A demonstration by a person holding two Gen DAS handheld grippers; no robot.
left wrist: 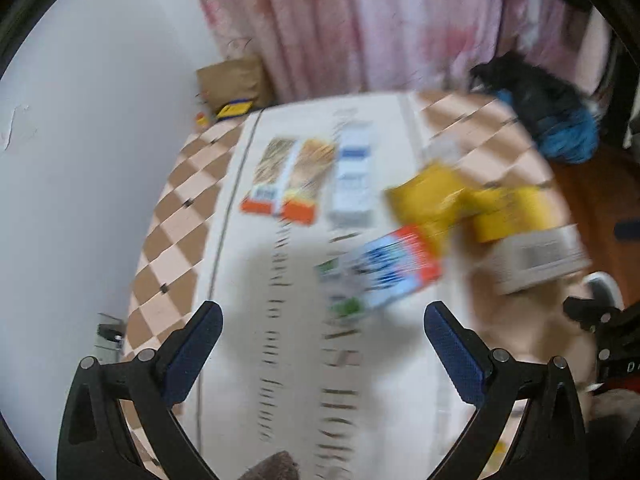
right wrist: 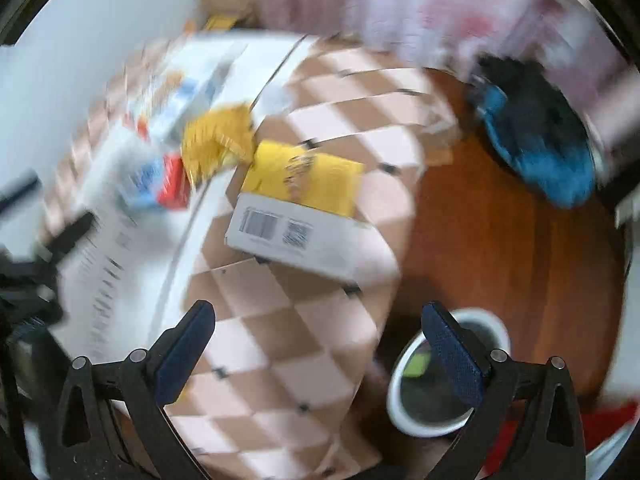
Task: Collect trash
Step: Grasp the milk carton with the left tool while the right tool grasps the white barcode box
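Note:
Both views are motion-blurred. Trash lies on a table under a checkered cloth with a white runner. A blue-and-red carton lies ahead of my open, empty left gripper; it also shows in the right wrist view. Crumpled yellow wrappers lie beside a white barcode box. My right gripper is open and empty, above the cloth short of that box. A white-rimmed bin stands on the floor below its right finger.
Two orange snack boxes and a white-blue box lie on the runner's far part. A black and blue bundle lies on the wooden floor. A brown paper bag stands by the pink curtain and white wall.

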